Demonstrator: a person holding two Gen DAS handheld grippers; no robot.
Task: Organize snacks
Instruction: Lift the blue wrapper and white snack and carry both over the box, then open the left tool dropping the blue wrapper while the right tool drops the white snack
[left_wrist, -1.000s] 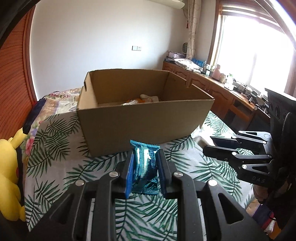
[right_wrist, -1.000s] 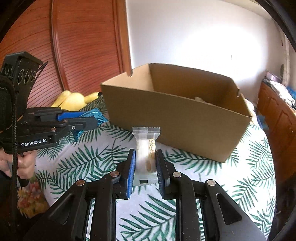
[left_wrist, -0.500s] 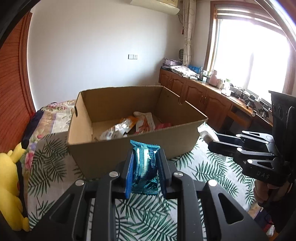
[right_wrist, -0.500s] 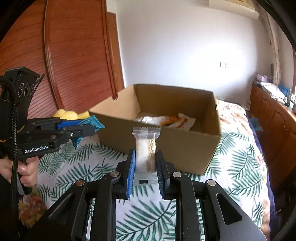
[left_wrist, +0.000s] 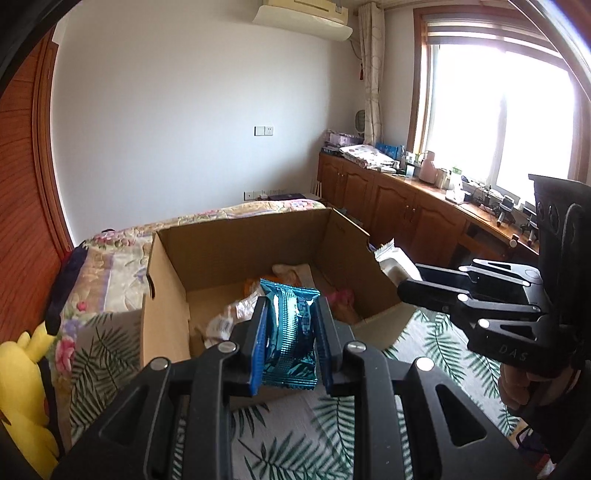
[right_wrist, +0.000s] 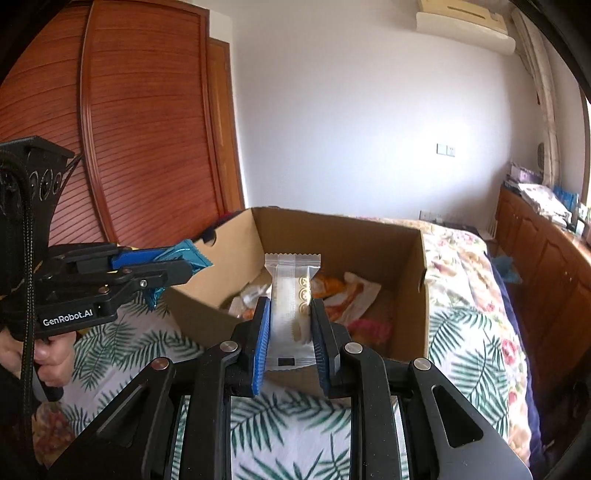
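- Left tool (left_wrist: 290, 345) clamped narrow on blue foil packet (left_wrist: 290, 339); packet stands upright between the pads, top edge sticking out above them.
- Right tool (right_wrist: 290, 341) clamped narrow on clear white packet (right_wrist: 291, 295), upright the same way.
- Both packets hang at the near rim of the open cardboard box (left_wrist: 166, 332), roughly over the near wall and the box's inside.
- Box sits on a palm-leaf cloth (left_wrist: 325, 435) on the bed.
- Count: two tools, two held packets, one box; several loose packets (right_wrist: 347, 291) inside the box, exact number unclear.
- Yellow plush (left_wrist: 22, 398) left of the box.
- Versus a second ago: both tools are higher and closer, so the view now looks down into the box instead of at its outer wall. Grips unchanged.
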